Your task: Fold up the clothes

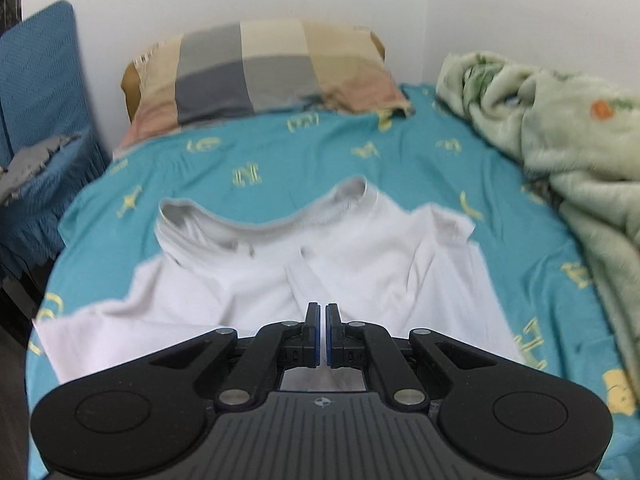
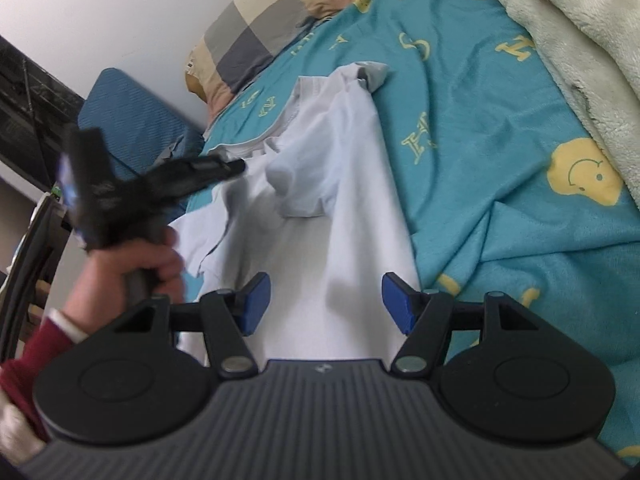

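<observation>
A white T-shirt (image 1: 224, 292) lies flat on the teal bedsheet (image 1: 280, 160), its collar (image 1: 256, 224) pointing toward the pillow. One sleeve (image 2: 300, 188) is folded in over the body. My left gripper (image 1: 323, 320) hovers over the shirt's middle, shut, with nothing between its pads. In the right wrist view that same left gripper (image 2: 234, 167) appears blurred at the shirt's left side, held by a hand (image 2: 132, 264) in a red sleeve. My right gripper (image 2: 324, 304) stands open above the shirt's lower part (image 2: 320, 248), its blue pads wide apart and touching nothing.
A checked pillow (image 1: 260, 68) lies at the head of the bed against the white wall. A pale green fleece blanket (image 1: 560, 140) is bunched along the right side. A blue-covered chair (image 1: 36, 92) with grey cloth on it stands left of the bed.
</observation>
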`<action>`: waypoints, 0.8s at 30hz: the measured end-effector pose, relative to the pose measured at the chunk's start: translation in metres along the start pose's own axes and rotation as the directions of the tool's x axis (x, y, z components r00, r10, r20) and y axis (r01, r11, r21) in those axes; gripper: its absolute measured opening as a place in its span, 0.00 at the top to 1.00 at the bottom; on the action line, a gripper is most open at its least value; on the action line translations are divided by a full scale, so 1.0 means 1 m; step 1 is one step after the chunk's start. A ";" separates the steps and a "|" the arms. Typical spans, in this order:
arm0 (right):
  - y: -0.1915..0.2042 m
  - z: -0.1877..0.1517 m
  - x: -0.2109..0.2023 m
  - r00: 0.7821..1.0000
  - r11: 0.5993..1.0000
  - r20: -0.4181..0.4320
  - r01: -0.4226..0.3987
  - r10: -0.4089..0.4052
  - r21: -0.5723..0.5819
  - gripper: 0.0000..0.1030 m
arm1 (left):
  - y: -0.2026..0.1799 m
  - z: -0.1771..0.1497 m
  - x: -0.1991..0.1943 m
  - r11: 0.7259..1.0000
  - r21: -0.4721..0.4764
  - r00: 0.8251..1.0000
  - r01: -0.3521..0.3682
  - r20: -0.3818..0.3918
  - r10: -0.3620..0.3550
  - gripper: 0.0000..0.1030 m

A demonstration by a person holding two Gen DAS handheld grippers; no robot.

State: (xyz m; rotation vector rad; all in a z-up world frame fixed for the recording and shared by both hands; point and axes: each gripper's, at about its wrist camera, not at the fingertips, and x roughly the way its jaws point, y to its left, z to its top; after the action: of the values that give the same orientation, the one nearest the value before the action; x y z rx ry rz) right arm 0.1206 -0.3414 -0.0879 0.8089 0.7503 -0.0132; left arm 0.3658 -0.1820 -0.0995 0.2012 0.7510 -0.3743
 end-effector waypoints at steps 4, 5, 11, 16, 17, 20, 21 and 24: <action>-0.002 0.004 0.005 1.000 1.000 0.005 -0.011 0.011 -0.014 0.37 | 0.009 -0.011 -0.006 0.999 -0.042 1.000 0.020 -0.020 -0.021 0.74; -0.003 0.005 0.005 1.000 1.000 0.009 -0.017 0.017 -0.017 0.37 | 0.012 -0.013 -0.017 0.998 -0.055 1.000 0.024 -0.005 -0.024 0.68; 0.008 0.006 -0.002 0.997 0.994 0.050 -0.059 0.064 -0.090 0.37 | 0.039 -0.053 -0.116 0.985 -0.175 0.999 -0.008 0.039 0.015 0.55; 0.030 0.000 -0.009 0.990 0.972 0.075 -0.097 0.116 -0.215 0.37 | 0.058 -0.108 -0.206 0.970 -0.233 0.995 -0.076 0.040 0.087 0.51; 0.036 -0.002 -0.011 0.989 0.963 0.075 -0.107 0.129 -0.245 0.37 | 0.060 -0.118 -0.219 0.966 -0.243 0.995 -0.082 0.042 0.095 0.50; 0.056 -0.010 -0.018 0.983 0.935 0.063 -0.142 0.171 -0.326 0.37 | 0.064 -0.141 -0.251 0.960 -0.266 0.993 -0.091 0.052 0.108 0.49; 0.062 -0.012 -0.022 0.981 0.926 0.058 -0.155 0.186 -0.344 0.37 | 0.066 -0.147 -0.260 0.958 -0.274 0.992 -0.091 0.055 0.110 0.49; 0.087 -0.015 -0.024 0.976 0.894 0.026 -0.186 0.214 -0.407 0.37 | 0.072 -0.154 -0.272 0.959 -0.275 0.994 -0.074 0.061 0.094 0.49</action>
State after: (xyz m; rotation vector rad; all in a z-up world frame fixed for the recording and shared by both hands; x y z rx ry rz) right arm 0.1186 -0.2762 -0.0237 0.4833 0.5721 0.2900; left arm 0.1164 0.0017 -0.0175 -0.0406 0.7108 -0.1931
